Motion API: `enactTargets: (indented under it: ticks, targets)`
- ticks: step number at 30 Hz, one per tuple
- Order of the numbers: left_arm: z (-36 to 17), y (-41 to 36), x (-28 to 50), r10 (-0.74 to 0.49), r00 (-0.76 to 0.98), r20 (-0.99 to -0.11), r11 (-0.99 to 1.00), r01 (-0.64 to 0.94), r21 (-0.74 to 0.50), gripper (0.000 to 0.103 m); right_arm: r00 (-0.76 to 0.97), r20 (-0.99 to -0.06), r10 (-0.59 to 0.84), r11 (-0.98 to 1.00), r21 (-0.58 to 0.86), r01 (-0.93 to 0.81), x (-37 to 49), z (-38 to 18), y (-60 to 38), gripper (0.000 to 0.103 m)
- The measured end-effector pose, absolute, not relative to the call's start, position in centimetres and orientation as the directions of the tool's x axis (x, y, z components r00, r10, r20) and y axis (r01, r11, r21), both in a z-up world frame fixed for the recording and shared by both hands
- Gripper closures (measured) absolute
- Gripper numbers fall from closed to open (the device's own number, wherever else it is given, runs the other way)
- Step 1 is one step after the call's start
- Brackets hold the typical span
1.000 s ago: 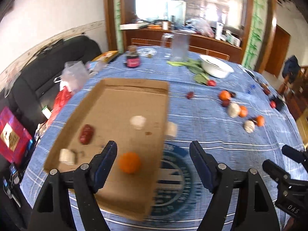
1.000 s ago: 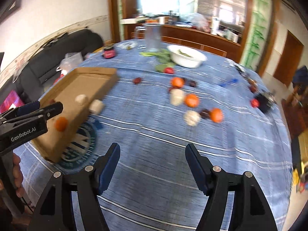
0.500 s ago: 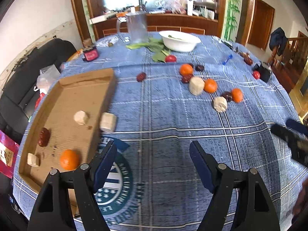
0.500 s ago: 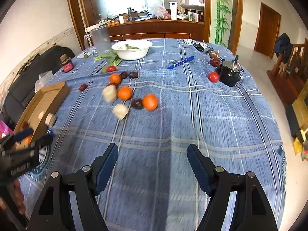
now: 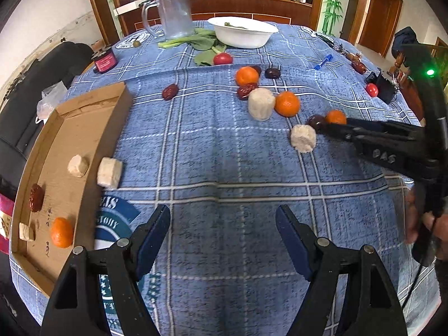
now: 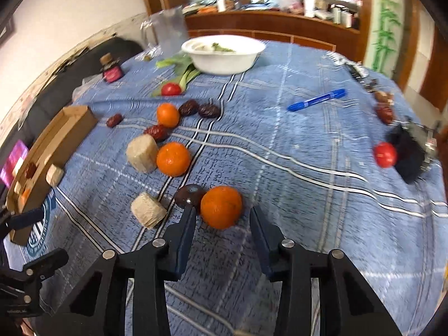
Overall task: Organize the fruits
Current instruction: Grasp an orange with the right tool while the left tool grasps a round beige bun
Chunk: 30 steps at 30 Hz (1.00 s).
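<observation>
- At lower centre of the right wrist view, the right gripper (image 6: 221,218) has just been closing; its fingers flank an orange (image 6: 221,206), not yet pressing.
- At the bottom of the left wrist view, the left gripper (image 5: 222,224) is spread, empty, above the tabletop (image 5: 224,168).
- At left, cardboard tray (image 5: 84,128) holds another orange (image 5: 61,232).
- Right gripper's side reads "0A5".

Loose oranges (image 6: 221,206) and dates (image 6: 188,194) dot the tablecloth (image 6: 308,196).

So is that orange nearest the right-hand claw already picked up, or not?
Not yet. The orange sits on the blue cloth just ahead of the right gripper, whose jaws have just been closing but stand clear of it.
</observation>
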<state>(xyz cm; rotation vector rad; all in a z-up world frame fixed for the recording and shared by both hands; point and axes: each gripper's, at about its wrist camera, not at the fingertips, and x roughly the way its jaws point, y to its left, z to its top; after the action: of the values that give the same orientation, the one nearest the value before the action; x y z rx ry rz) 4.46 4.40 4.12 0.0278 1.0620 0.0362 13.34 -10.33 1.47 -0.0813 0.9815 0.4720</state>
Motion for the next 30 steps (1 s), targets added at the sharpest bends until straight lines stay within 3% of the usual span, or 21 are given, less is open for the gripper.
enactTargets:
  ticks: [3, 4, 14, 15, 16, 19, 30]
  targets:
    - [4.1, 3.3, 5.6, 0.029, 0.481, -0.876, 0.999, -0.003, 0.032, 0.026, 0.462, -0.796, 0.39, 0.879, 0.172, -0.445, 13.7, 1.4, -10.4, 0.061]
    - [4.0, 3.0, 6.0, 0.021, 0.479, -0.878, 1.0, 0.001, 0.025, 0.026, 0.463, -0.793, 0.395, 0.876, 0.174, -0.45, 13.7, 1.5, -10.4, 0.07]
    - [2.2, -0.3, 11.6, -0.081, 0.467, -0.88, 0.997, 0.022, -0.081, 0.027, 0.491, -0.775, 0.398, 0.898, 0.218, -0.383, 11.8, 3.0, -14.6, 0.072]
    - [2.1, -0.5, 11.9, -0.086, 0.47, -0.879, 0.996, 0.024, -0.085, 0.032, 0.496, -0.776, 0.39, 0.902, 0.213, -0.375, 11.6, 3.1, -15.0, 0.072]
    - [1.9, -0.7, 12.2, -0.095, 0.473, -0.876, 0.995, 0.029, -0.092, 0.049, 0.495, -0.78, 0.383, 0.905, 0.21, -0.37, 11.4, 3.1, -15.3, 0.072]
    - [1.5, -1.3, 12.9, -0.157, 0.471, -0.868, 0.988, 0.065, -0.143, 0.076, 0.499, -0.785, 0.367, 0.915, 0.208, -0.346, 10.9, 3.0, -16.1, 0.072]
    - [3.3, -0.2, 9.6, -0.171, 0.501, -0.848, 0.985, 0.111, -0.133, 0.076, 0.544, -0.775, 0.322, 0.937, 0.177, -0.302, 8.2, 3.9, -15.9, 0.072]
